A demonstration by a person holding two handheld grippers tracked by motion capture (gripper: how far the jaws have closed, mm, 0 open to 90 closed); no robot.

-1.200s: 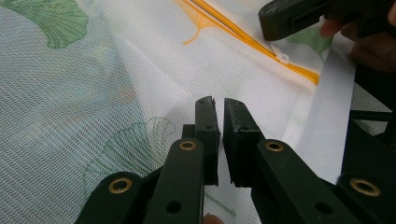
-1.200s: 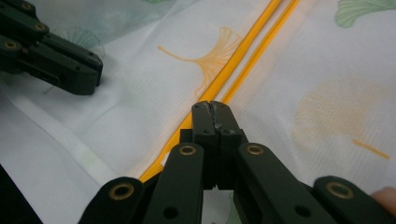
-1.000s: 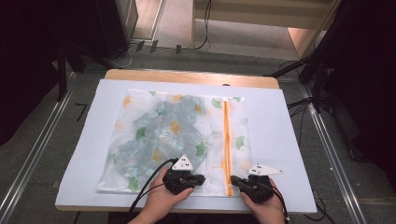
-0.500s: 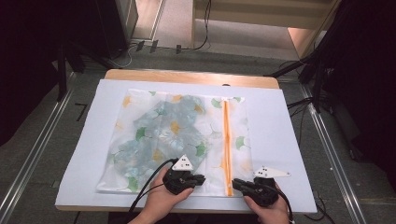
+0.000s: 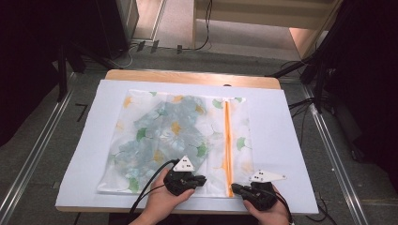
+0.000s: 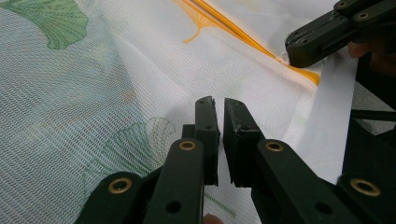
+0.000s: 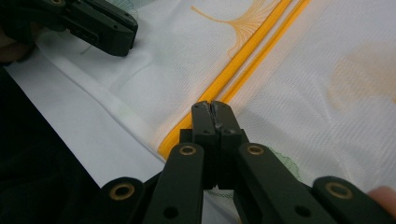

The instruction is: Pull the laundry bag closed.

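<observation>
no legible writing, mesh laundry bag (image 5: 180,136) w/ ginkgo print & orange zipper (image 5: 227,140) lay on white sheet (image 5: 291,140), wood table (image 5: 187,77), grey floor, left gripper (image 5: 201,178) clenched on the bag's mesh, right gripper (image 5: 234,188) clamped shut at zipper end.

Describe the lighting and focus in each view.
High view: the white table cover is evenly lit, the surrounding floor dark, the picture slightly soft. Left gripper view: the white mesh leaf-print zip bag is sharp, the nearest jaw parts blurred. Right gripper view: the orange zipper is bright, the lower left corner in deep shadow.
</observation>
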